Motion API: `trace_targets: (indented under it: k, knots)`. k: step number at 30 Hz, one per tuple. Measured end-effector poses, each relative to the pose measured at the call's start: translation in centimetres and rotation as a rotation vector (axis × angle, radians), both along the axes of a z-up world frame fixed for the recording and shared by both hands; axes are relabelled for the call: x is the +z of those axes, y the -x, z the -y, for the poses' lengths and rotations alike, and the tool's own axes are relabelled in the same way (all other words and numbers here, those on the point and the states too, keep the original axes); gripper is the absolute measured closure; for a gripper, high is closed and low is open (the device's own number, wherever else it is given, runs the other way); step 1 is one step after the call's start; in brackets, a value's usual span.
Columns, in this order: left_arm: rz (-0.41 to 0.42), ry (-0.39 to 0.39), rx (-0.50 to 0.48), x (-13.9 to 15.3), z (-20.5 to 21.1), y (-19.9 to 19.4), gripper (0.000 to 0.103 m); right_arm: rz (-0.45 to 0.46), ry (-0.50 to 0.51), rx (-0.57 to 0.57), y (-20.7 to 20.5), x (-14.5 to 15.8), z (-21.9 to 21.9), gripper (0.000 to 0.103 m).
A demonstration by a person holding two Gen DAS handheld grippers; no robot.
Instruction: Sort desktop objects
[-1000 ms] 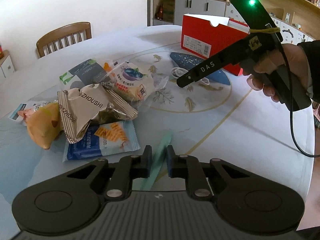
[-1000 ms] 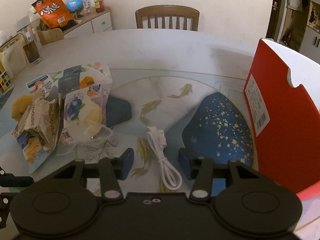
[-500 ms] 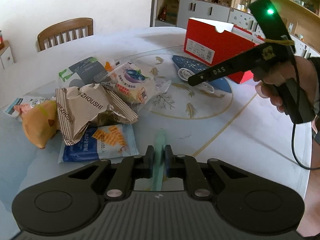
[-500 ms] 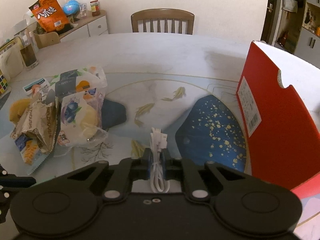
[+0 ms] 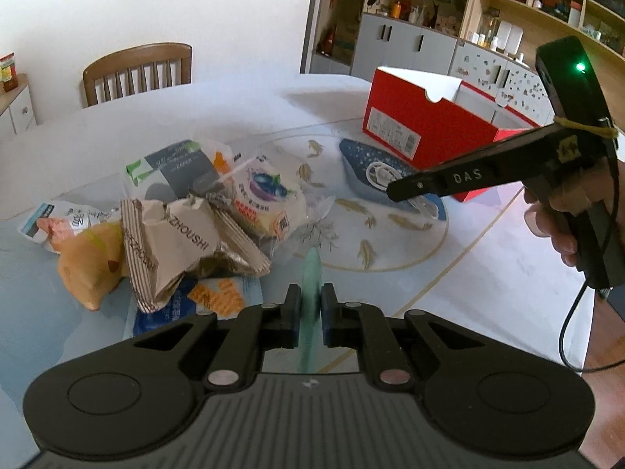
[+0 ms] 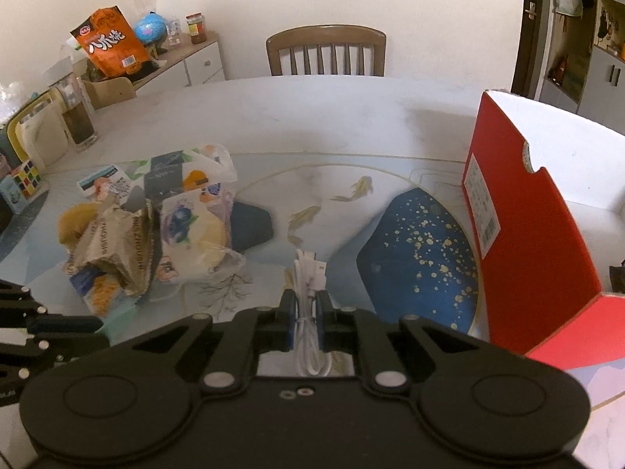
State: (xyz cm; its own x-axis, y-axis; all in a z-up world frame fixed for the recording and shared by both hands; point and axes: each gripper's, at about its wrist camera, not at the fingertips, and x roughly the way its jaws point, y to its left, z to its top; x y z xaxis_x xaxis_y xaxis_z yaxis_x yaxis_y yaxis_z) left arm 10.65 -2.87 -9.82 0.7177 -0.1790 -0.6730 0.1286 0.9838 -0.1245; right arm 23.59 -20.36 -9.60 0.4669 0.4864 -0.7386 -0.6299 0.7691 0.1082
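Observation:
My left gripper [image 5: 311, 305] is shut on a thin pale green stick [image 5: 311, 273] and holds it above the table. My right gripper [image 6: 305, 305] is shut on a coiled white USB cable [image 6: 308, 277] and holds it off the table; it shows from the side in the left wrist view [image 5: 394, 191]. A pile of snack packets [image 5: 187, 219] lies on the table's left, also in the right wrist view [image 6: 156, 226]. An open red shoebox [image 5: 425, 125] stands at the right, close beside my right gripper [image 6: 519, 234].
The round table [image 5: 449, 293] has a fish-pattern cover. A wooden chair [image 6: 326, 52] stands at the far edge. A sideboard with a glass, a cube puzzle and an orange bag [image 6: 109, 43] lies left. Shelves [image 5: 488, 19] stand behind the shoebox.
Both grippers closed, the left on the green stick, the right on the white cable. Both have lifted their objects off the table.

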Motion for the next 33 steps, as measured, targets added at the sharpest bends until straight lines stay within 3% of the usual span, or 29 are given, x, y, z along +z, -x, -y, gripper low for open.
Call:
trace_targets:
  k: [33]
  knots:
    - [0.069, 0.059, -0.001, 6.8, 3.5, -2.3, 0.094, 0.014, -0.129, -0.003, 0.8, 7.8, 6.3, 0.093]
